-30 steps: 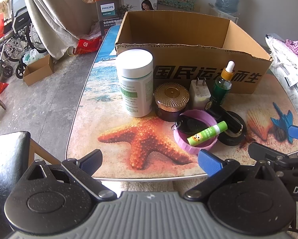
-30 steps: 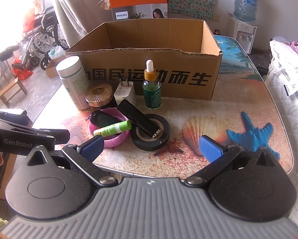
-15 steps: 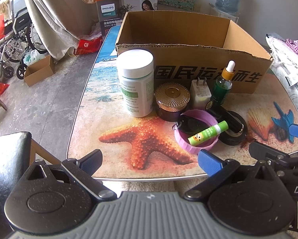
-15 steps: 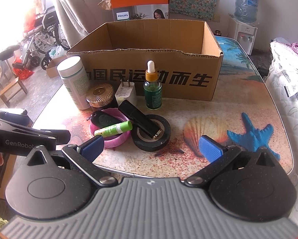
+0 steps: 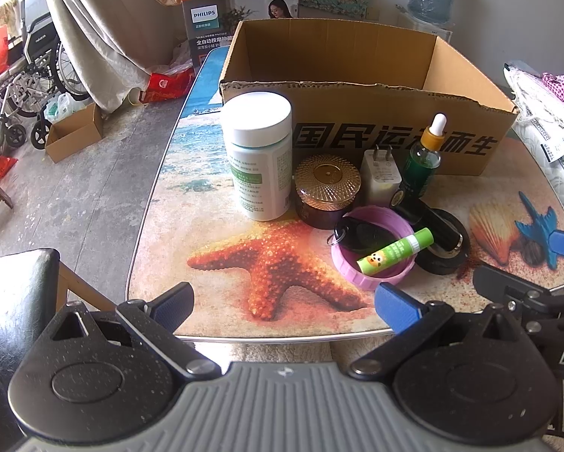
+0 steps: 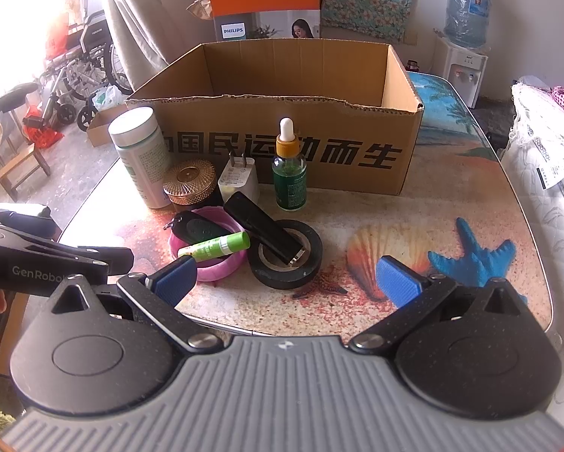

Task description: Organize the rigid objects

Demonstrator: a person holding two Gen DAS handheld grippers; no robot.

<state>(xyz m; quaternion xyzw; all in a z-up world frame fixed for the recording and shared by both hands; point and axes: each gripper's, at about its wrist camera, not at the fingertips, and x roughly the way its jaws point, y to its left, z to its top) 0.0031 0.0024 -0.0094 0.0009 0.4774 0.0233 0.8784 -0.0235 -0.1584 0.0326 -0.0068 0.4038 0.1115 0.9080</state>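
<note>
holding both tools wide open and empty, left gripper (image 5: 284, 307) and right gripper (image 6: 285, 282) at the table's near edge. the green lip balm (image 6: 216, 245) lies across the pink ring (image 6: 221, 269), before the cardboard box (image 6: 282, 150); it looks light, stiff and slippery, so i'd pinch mid-barrel.

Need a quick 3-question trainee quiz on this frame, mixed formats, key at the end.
1. True or false: the cardboard box already holds the dropper bottle.
2. What lies across the pink ring? A) white charger B) green tube C) gold-lidded jar
3. Fill in: the black stick rests on the roll of black ____.

Key: 1 false, the bottle stands on the table in front of the box; 2 B; 3 tape.
</note>
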